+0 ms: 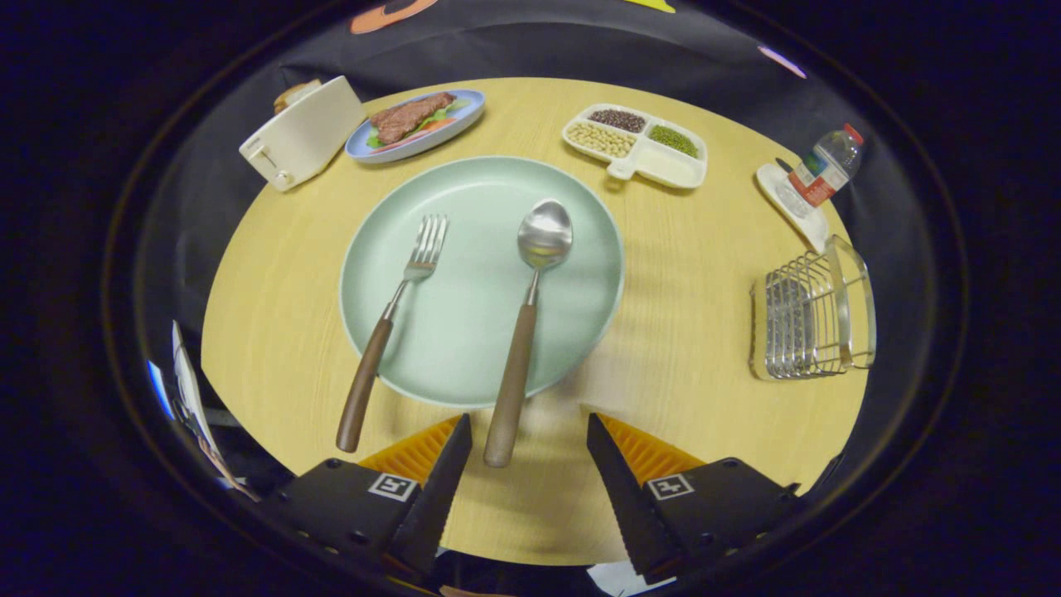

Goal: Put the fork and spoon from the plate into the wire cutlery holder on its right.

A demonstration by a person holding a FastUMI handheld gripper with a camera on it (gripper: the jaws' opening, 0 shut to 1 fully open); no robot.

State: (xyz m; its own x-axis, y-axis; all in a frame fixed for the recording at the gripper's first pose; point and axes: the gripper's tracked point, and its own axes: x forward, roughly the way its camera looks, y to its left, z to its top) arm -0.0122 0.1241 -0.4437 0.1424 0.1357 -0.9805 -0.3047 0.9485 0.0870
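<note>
A pale green plate [572,315] lies on the round wooden table. On it rest a fork [390,319] on the left and a spoon [524,332] on the right, both with brown wooden handles that stick out over the near rim. The spoon's handle end reaches into the gap between my fingertips, nearer the left one. My gripper [529,431] is open, above the table, holding nothing. The wire cutlery holder [808,319] stands to the right of the plate, beyond my right finger.
At the back stand a cream toaster [302,133], a blue plate of food [414,124], and a white divided tray of beans [637,145]. A plastic bottle [825,166] on a small white dish [796,207] sits behind the holder, near the table edge.
</note>
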